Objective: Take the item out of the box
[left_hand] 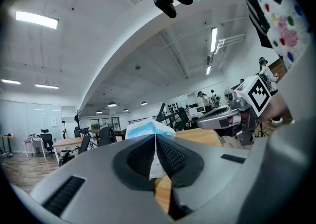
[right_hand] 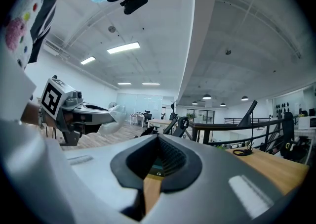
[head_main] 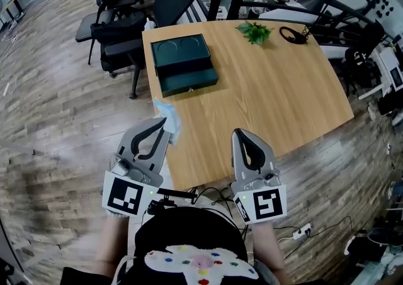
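Face mask (head_main: 166, 110), pale blue, is clamped in the left gripper (head_main: 162, 124) jaws at the worktop (head_main: 271, 95) near-left edge. Dark box (head_main: 182, 63) sits by the far-left corner. Right gripper (head_main: 239, 132) jaws are together, empty.

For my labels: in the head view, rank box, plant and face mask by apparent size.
Largest: dark green box.
Unranked: blue face mask and plant sprig look alike, and the mask sits nearer.

I note a wood-plank floor (head_main: 56, 107) around a pale wooden table (head_main: 283, 101). Black office chairs (head_main: 119, 19) crowd its far side. Overhead, a white vaulted ceiling (left_hand: 123, 45), strip lights (left_hand: 37, 19) lit. Black railing (right_hand: 232, 125) beyond.
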`<state>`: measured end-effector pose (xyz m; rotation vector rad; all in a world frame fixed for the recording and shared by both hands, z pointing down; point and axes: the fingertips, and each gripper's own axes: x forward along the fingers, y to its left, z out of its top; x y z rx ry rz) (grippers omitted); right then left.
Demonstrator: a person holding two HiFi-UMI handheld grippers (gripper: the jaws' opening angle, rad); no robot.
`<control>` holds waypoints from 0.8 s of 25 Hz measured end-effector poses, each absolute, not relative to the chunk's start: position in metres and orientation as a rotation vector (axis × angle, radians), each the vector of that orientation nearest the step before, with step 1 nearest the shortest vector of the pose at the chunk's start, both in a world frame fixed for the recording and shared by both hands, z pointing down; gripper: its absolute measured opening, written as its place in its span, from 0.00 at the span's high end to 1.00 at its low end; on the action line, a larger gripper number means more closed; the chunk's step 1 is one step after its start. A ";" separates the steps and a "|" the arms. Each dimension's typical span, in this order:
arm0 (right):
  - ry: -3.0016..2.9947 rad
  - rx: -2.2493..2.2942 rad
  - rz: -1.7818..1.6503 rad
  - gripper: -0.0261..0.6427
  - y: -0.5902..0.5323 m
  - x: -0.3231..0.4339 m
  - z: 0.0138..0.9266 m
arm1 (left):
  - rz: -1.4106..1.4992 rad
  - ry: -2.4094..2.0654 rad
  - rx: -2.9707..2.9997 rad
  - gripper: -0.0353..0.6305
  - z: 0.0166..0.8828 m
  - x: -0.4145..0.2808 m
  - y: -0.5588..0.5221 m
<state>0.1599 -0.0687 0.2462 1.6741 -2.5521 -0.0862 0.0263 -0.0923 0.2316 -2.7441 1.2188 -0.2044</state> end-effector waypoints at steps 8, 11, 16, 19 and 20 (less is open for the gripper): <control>-2.551 1.664 -0.093 0.95 -0.069 0.163 0.245 | -0.215 1.205 -2.745 0.93 0.230 0.035 -0.094; -2.546 1.663 -0.093 0.95 -0.068 0.165 0.246 | -0.203 1.196 -2.741 0.93 0.227 0.040 -0.094; -2.538 1.673 -0.094 0.95 -0.068 0.167 0.247 | -0.203 1.191 -2.743 0.93 0.228 0.042 -0.095; -2.532 1.679 -0.092 0.95 -0.068 0.169 0.249 | -0.200 1.187 -2.747 0.93 0.229 0.044 -0.094; -2.530 1.682 -0.093 0.95 -0.068 0.170 0.249 | -0.199 1.186 -2.748 0.93 0.229 0.044 -0.094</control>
